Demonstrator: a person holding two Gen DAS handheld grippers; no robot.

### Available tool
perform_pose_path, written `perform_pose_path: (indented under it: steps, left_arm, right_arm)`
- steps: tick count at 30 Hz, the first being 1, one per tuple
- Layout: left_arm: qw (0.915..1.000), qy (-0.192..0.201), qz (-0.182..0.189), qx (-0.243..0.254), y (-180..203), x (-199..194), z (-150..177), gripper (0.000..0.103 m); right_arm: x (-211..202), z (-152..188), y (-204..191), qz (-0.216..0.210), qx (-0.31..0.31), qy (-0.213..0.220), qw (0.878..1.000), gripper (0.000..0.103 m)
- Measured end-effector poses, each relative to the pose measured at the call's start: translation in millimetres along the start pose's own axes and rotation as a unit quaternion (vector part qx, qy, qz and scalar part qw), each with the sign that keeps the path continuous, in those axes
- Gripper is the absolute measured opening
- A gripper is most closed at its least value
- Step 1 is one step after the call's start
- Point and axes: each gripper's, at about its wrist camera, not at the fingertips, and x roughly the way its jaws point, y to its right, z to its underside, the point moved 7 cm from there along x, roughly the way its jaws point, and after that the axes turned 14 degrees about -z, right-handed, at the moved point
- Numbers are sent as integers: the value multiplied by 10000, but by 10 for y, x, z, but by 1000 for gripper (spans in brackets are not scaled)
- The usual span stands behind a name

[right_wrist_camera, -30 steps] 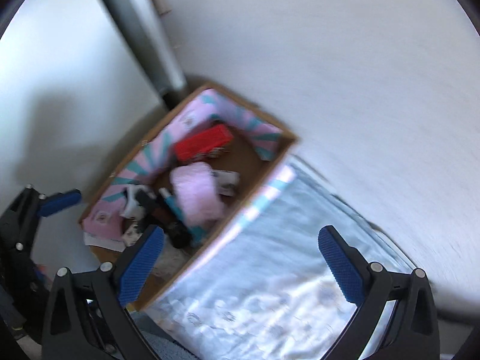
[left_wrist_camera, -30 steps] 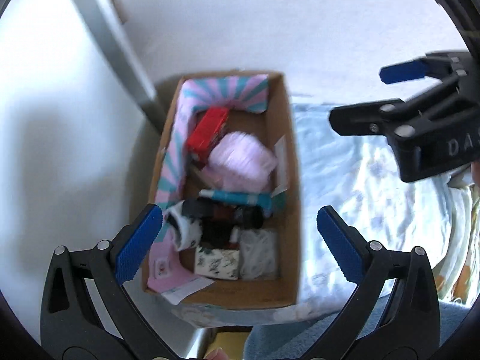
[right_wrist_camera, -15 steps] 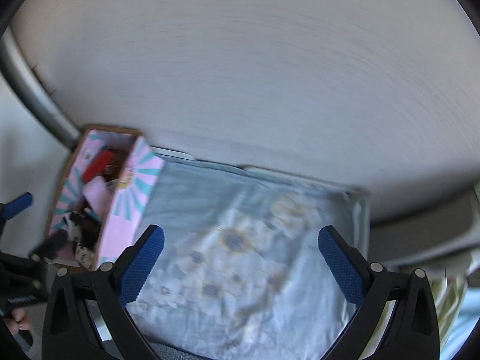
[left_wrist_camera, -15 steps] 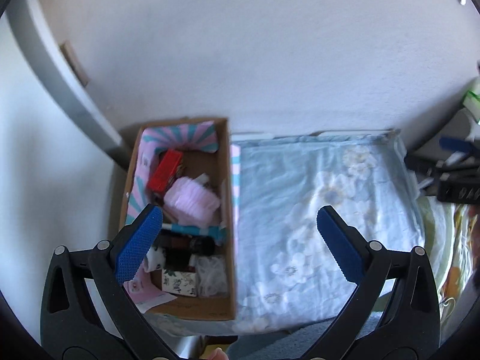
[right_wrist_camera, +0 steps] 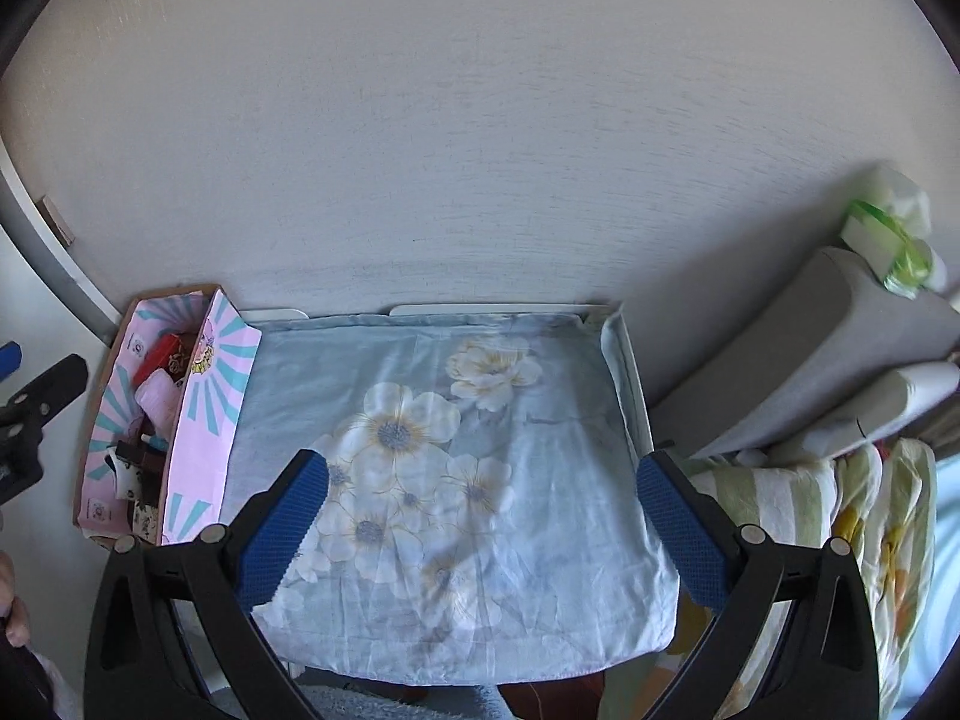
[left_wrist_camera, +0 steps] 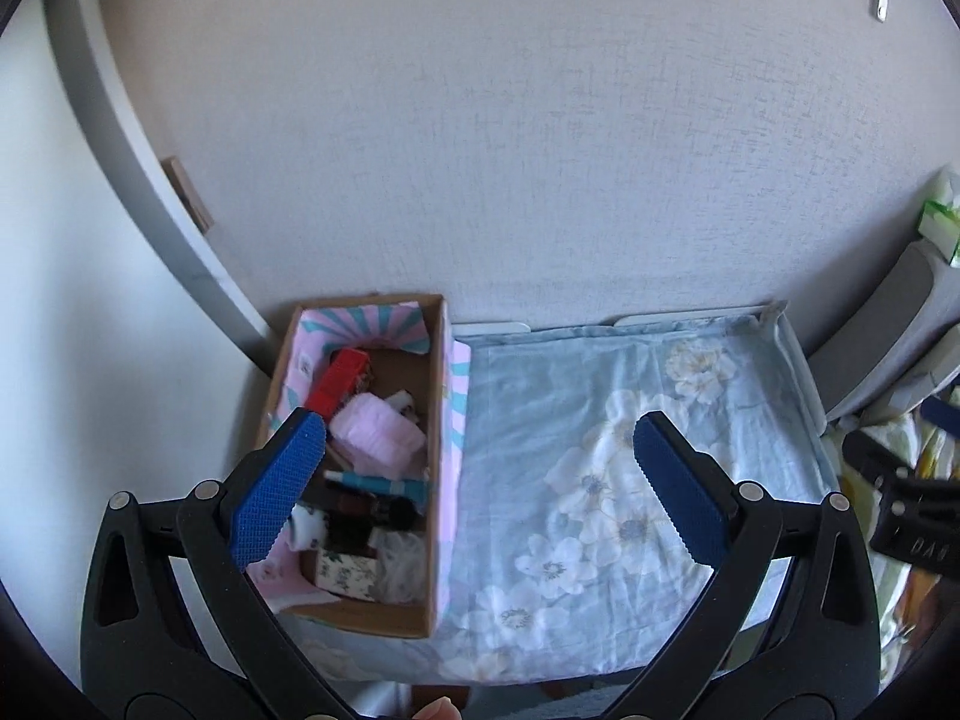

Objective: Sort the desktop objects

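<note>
A cardboard box (left_wrist_camera: 437, 480) (right_wrist_camera: 198, 420) with pink and teal lining stands at the left end of a small table covered by a light blue flowered cloth (left_wrist_camera: 606, 480) (right_wrist_camera: 456, 450). Inside lie a red box (left_wrist_camera: 339, 381), a pink fluffy item (left_wrist_camera: 375, 435), a teal pen (left_wrist_camera: 378, 485), dark items and a flowered packet (left_wrist_camera: 348, 567). My left gripper (left_wrist_camera: 474, 486) hangs open, high above the box and cloth. My right gripper (right_wrist_camera: 480, 510) is open too, above the bare cloth. Neither holds anything.
A white wall (right_wrist_camera: 480, 150) rises behind the table. To the right are grey cushions (right_wrist_camera: 840, 348), a green-and-white pack (right_wrist_camera: 888, 240) and a striped yellow-green blanket (right_wrist_camera: 840, 510). A grey bar (left_wrist_camera: 138, 180) runs along the left wall.
Both grippers pulled back and up from the box and swung right; the views now take in the whole cloth-covered table. Both stayed open.
</note>
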Motion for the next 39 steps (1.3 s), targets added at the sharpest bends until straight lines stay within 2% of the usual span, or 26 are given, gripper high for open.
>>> perform_pose_path:
  steps: [2, 6, 15, 39]
  left_arm:
    - [10000, 17, 64, 10, 34, 3, 45, 103]
    - [9998, 91, -42, 144, 103, 14, 68, 103]
    - [9998, 171, -8, 83, 111, 37, -14, 103]
    - [9999, 108, -41, 56, 9, 119, -38, 103]
  right_arm:
    - [-20, 63, -18, -15, 72, 99, 9999, 103]
    - [20, 142, -58, 21, 23, 177, 9998, 103]
    - [72, 90, -29, 102, 13, 236, 9997, 103]
    - [145, 30, -133, -18, -125, 133, 9998, 103]
